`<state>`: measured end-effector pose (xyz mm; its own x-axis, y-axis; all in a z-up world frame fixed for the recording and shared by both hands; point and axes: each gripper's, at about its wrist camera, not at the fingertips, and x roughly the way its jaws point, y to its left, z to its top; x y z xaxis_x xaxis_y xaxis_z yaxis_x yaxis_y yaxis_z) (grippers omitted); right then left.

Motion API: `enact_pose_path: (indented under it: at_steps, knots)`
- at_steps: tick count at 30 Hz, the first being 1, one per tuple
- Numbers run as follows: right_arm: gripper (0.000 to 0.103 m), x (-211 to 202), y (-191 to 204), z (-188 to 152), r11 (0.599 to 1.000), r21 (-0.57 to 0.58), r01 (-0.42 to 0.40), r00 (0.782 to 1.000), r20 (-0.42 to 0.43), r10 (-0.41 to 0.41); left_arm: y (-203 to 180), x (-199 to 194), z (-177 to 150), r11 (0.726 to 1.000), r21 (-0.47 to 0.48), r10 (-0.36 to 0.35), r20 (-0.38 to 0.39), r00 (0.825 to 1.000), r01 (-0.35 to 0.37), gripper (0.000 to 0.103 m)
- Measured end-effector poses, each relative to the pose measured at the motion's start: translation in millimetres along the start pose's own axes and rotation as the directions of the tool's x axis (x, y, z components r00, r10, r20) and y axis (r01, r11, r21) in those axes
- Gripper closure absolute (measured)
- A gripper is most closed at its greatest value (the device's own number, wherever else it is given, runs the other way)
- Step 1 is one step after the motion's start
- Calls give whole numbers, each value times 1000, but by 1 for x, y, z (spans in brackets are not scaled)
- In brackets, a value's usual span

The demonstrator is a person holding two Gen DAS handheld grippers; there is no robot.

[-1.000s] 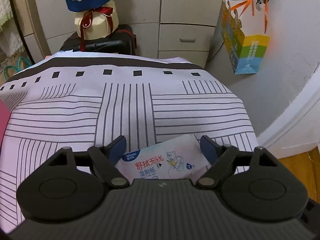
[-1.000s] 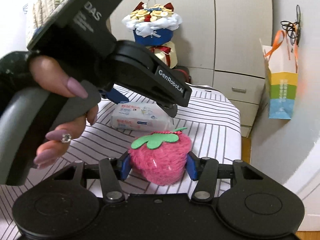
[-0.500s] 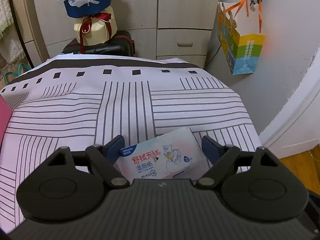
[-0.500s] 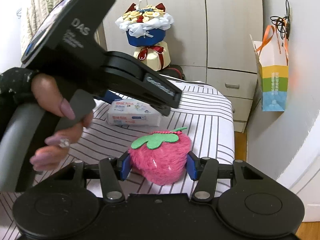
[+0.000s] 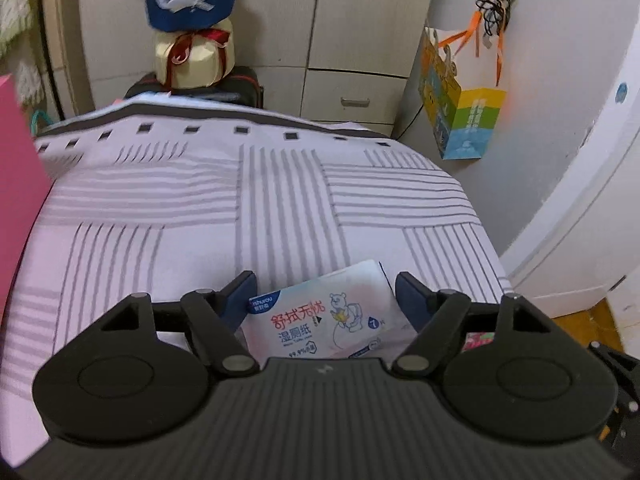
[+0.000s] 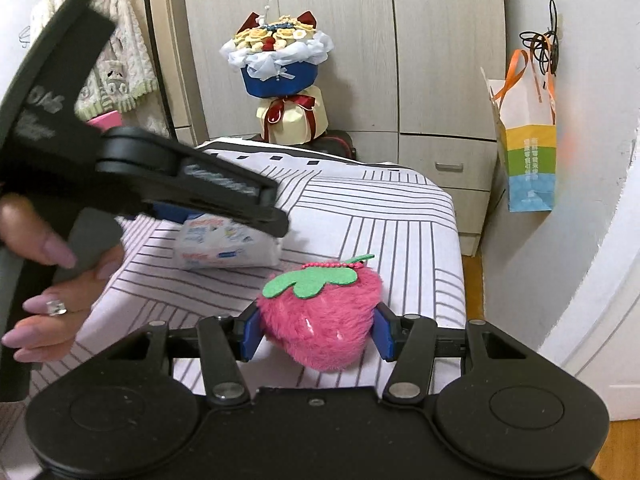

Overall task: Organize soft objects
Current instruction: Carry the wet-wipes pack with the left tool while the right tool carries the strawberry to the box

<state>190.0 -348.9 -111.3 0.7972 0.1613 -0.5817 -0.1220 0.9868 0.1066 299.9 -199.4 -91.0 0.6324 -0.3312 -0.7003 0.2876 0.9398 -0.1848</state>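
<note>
A white pack of wet wipes (image 5: 324,316) with a bear print sits between the blue pads of my left gripper (image 5: 325,293), lifted off the striped bed cover (image 5: 280,208); the pads touch its sides. In the right wrist view the same pack (image 6: 228,246) hangs tilted under the left gripper's black body (image 6: 168,176), above the bed. My right gripper (image 6: 316,334) is shut on a pink plush strawberry (image 6: 324,318) with a green felt leaf, its blue pads pressing both sides, just above the bed cover (image 6: 360,208).
A flower bouquet box (image 6: 280,80) stands on a dark case beyond the bed's far end. A coloured paper bag (image 6: 528,152) hangs on the right wall. Wardrobe doors and drawers (image 6: 440,80) stand behind. A pink panel (image 5: 16,184) is at the left.
The left gripper has closed on the wipes pack and raised it off the bed, moving left and tilting it. The right gripper still holds the strawberry, nearly unmoved.
</note>
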Motion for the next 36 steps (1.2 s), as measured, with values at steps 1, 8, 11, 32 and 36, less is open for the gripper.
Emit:
enact_pose_path:
  at_steps: [1,8,11,32,36]
  knots:
    - [44,-2,1,-1,1000,8,-4,1000,1,4,6,-5,-3,1000,-17,-12,3,1000,12,28]
    - [44,-18,18,-14,999,33,-20,1000,-3,20,35,-54,-25,995,-71,-73,23,997,75,28]
    - [44,-27,31,-21,999,17,-28,1000,-10,28,44,-77,-36,991,-73,-112,21,994,113,28]
    - [44,-115,132,10,943,-128,-306,950,-99,295,117,-242,-82,952,-59,-290,139,947,300,28]
    - [44,-125,161,31,910,-207,-360,933,-73,352,137,-272,-76,958,-55,-264,217,940,282,28]
